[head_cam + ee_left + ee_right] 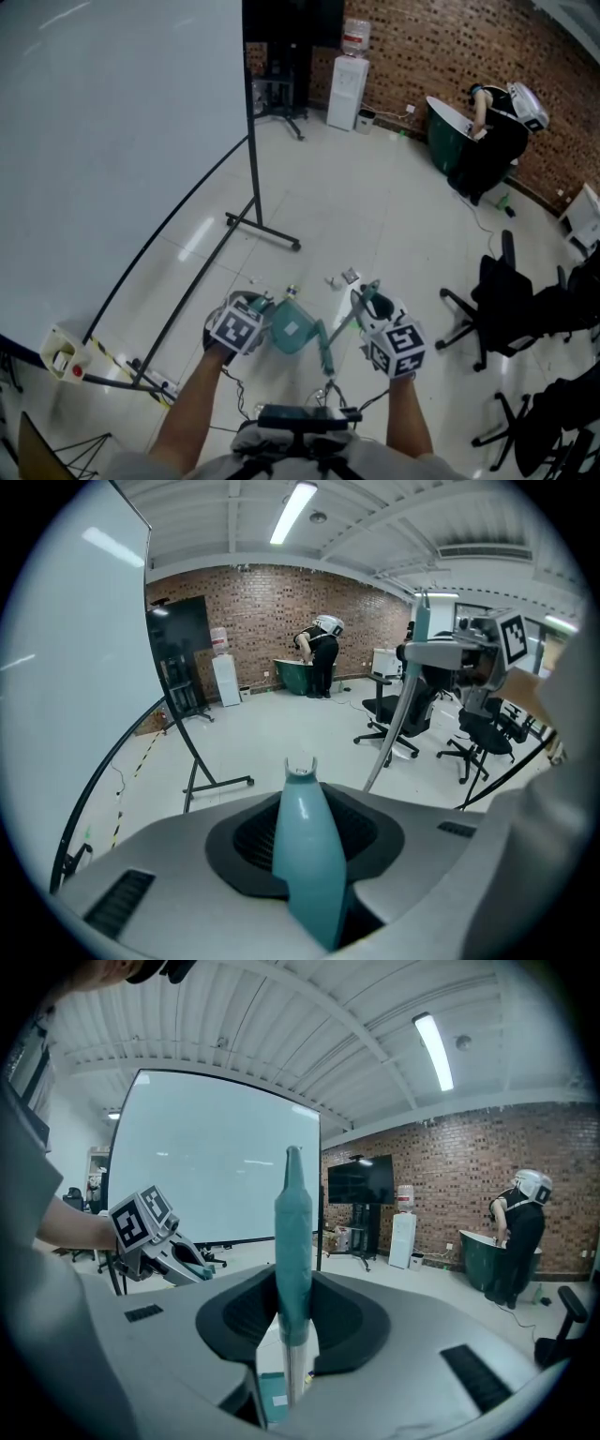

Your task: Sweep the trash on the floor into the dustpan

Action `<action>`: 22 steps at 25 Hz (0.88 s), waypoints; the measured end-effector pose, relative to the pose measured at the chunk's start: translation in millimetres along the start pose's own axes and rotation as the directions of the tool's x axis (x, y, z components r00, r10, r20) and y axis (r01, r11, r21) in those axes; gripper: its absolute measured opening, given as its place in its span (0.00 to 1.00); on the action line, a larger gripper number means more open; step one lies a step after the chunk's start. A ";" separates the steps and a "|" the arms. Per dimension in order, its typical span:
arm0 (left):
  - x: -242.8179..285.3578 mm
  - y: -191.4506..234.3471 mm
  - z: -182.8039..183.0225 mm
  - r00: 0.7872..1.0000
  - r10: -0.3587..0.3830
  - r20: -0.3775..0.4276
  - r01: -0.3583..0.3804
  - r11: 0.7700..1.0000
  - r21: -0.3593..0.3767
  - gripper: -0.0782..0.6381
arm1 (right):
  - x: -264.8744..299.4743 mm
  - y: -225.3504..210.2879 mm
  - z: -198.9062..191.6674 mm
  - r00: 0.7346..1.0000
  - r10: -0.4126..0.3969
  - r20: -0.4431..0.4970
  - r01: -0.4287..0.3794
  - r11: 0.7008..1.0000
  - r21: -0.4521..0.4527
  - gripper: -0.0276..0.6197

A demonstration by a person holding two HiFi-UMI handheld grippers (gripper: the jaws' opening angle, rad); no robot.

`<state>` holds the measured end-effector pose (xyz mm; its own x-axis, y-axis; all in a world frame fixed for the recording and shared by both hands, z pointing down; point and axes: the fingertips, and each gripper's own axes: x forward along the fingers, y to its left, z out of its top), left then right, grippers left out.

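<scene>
Left hand-held gripper (pixel 307 850) pinched the teal dustpan (pixel 292 330) by its handle; right hand-held gripper (pixel 292 1321) pinched the broom (pixel 292 1213). Trash (pixel 349 277) lay on the floor (pixel 375 206) just ahead of both, apparently not yet swept in.

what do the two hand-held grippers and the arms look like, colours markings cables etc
The left hand-held gripper and the right hand-held gripper both have pale grey shells with black ribbed jaw pads. Each carries a cube faced with black-and-white square markers. What look like thin dark cables trail back toward the person. The forearms are bare, with no sleeve in view.
</scene>
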<state>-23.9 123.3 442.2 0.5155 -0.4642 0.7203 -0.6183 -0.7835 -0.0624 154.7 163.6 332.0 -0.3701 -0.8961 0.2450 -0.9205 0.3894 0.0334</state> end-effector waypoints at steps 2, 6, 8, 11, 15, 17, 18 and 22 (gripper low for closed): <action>0.2 -0.3 1.3 1.000 -0.001 0.002 0.001 1.000 0.005 0.24 | 0.8 0.2 0.1 1.000 -0.001 0.000 0.001 1.000 0.001 0.19; 0.5 0.3 -2.2 1.000 0.006 -0.011 -0.006 1.000 0.006 0.24 | 1.6 0.7 0.1 1.000 0.000 0.001 0.000 1.000 0.004 0.19; 1.1 -2.5 1.3 1.000 -0.002 -0.006 0.002 1.000 0.008 0.24 | 2.6 -1.8 1.1 1.000 -0.002 0.004 0.002 1.000 0.007 0.19; 4.1 -2.6 5.4 1.000 -0.008 -0.001 0.008 1.000 0.013 0.24 | 6.9 -6.7 1.1 1.000 -0.006 0.006 0.006 1.000 0.016 0.19; 15.3 6.0 -6.4 0.999 0.009 -0.035 -0.009 1.000 0.010 0.24 | 17.5 -16.8 -8.7 1.000 -0.001 -0.004 0.002 0.999 0.035 0.19; 23.3 15.6 -14.5 0.998 0.036 -0.059 -0.035 0.999 0.003 0.24 | 24.6 -25.3 -14.1 1.000 0.005 -0.006 -0.005 0.999 0.046 0.19; 27.0 20.3 -17.4 0.997 0.047 -0.068 -0.048 0.999 -0.001 0.24 | 28.6 -29.6 -16.4 1.000 0.012 -0.006 -0.012 0.999 0.050 0.19; 33.6 41.6 -34.3 0.993 0.082 -0.088 -0.085 0.996 -0.026 0.24 | 51.6 -35.0 -26.4 0.999 0.045 -0.016 -0.044 0.996 0.072 0.19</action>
<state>-52.7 89.3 487.5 0.4085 -0.4885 0.7710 -0.6746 -0.7306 -0.1055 171.1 109.4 369.1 -0.4095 -0.8740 0.2617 -0.9099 0.4120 -0.0477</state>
